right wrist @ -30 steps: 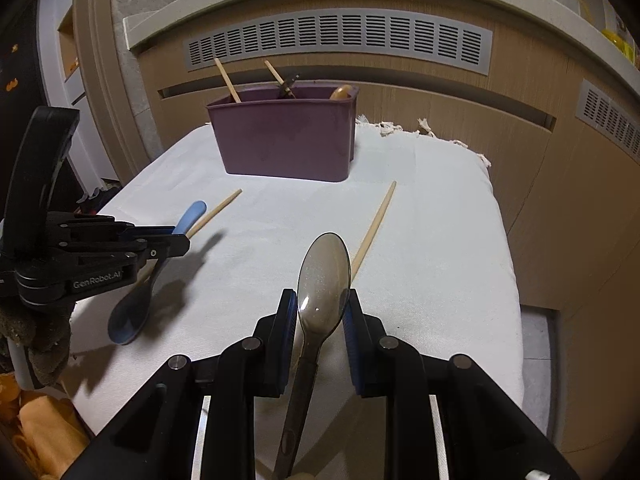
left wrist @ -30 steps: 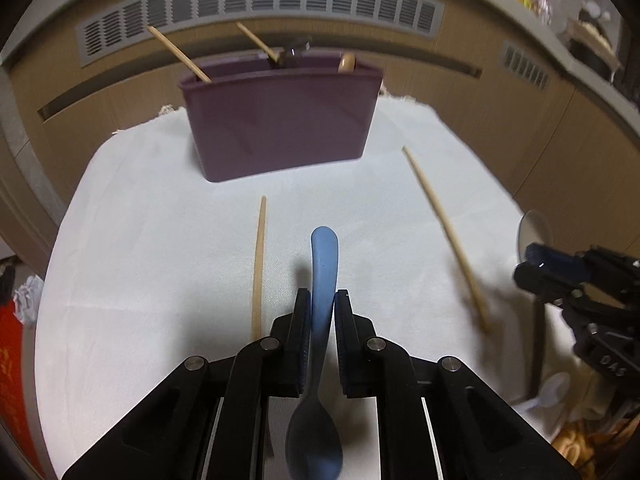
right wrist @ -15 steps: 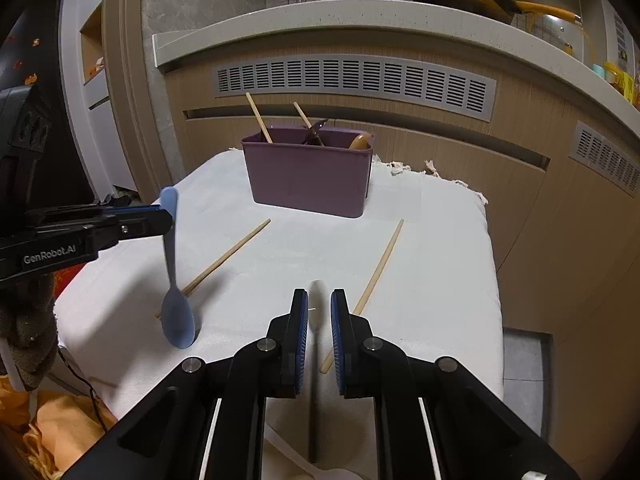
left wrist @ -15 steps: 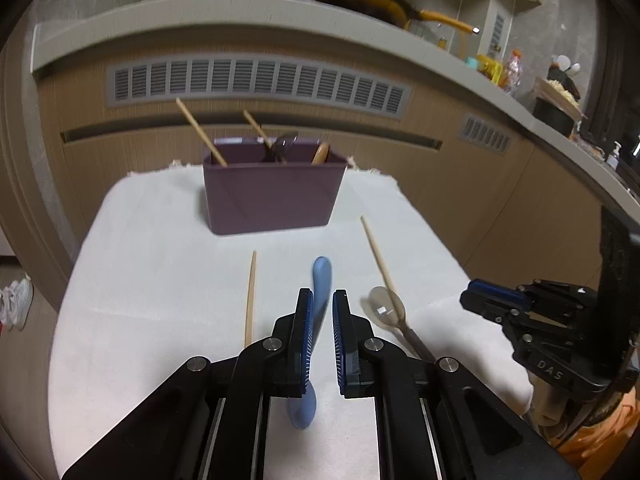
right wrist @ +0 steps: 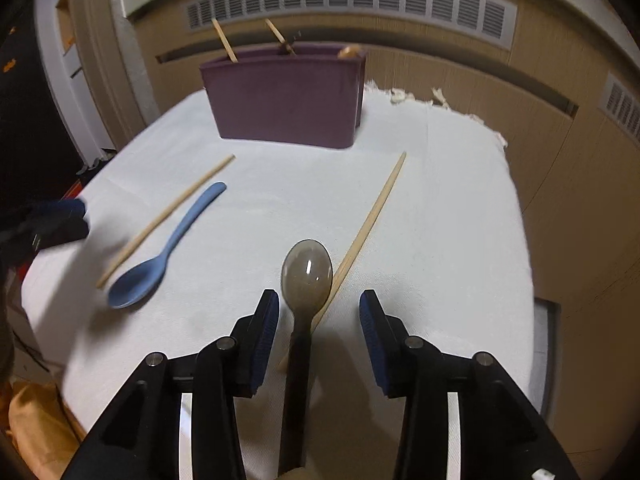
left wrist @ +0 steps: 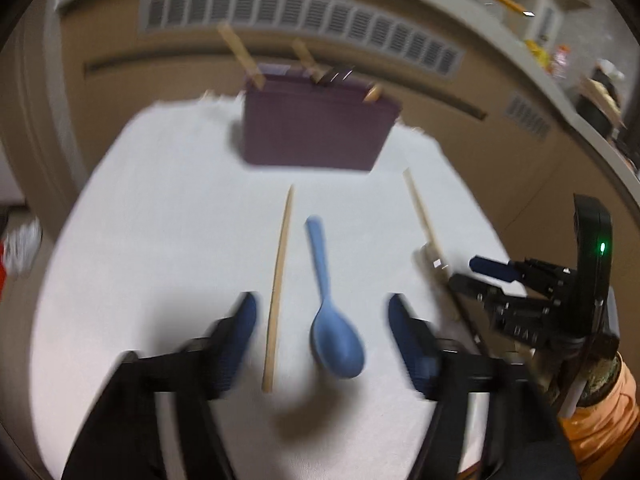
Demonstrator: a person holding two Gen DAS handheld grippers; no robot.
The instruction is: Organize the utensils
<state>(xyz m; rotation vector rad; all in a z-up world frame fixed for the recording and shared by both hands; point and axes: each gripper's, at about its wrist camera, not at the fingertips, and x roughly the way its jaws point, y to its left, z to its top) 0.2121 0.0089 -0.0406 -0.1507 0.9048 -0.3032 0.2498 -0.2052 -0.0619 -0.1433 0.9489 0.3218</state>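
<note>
My left gripper (left wrist: pixel 320 304) has its jaws opening wide over the white cloth. The blue spoon (left wrist: pixel 332 332) lies loose between its fingers, bowl toward me, touching neither pad. A wooden chopstick (left wrist: pixel 280 280) lies just left of the spoon. My right gripper (right wrist: pixel 319 298) is also opening. The translucent brown spoon (right wrist: pixel 306 272) sits between its fingers, and the pads stand clear of it. A second chopstick (right wrist: pixel 372 216) runs along that spoon's right side. The purple bin (right wrist: pixel 286 100) at the back holds chopsticks and other utensils. The left wrist view is blurred.
The white cloth (right wrist: pixel 440 220) covers a small table that drops off on the right toward the floor. Wooden cabinets with a vent grille (right wrist: pixel 360 0) stand close behind the bin. Orange fabric (left wrist: pixel 600 420) shows at the near right edge.
Both grippers were shut on their spoons; both jaws have now spread apart. The blue spoon has left the left gripper's pads and lies on the cloth. The brown spoon sits free.
</note>
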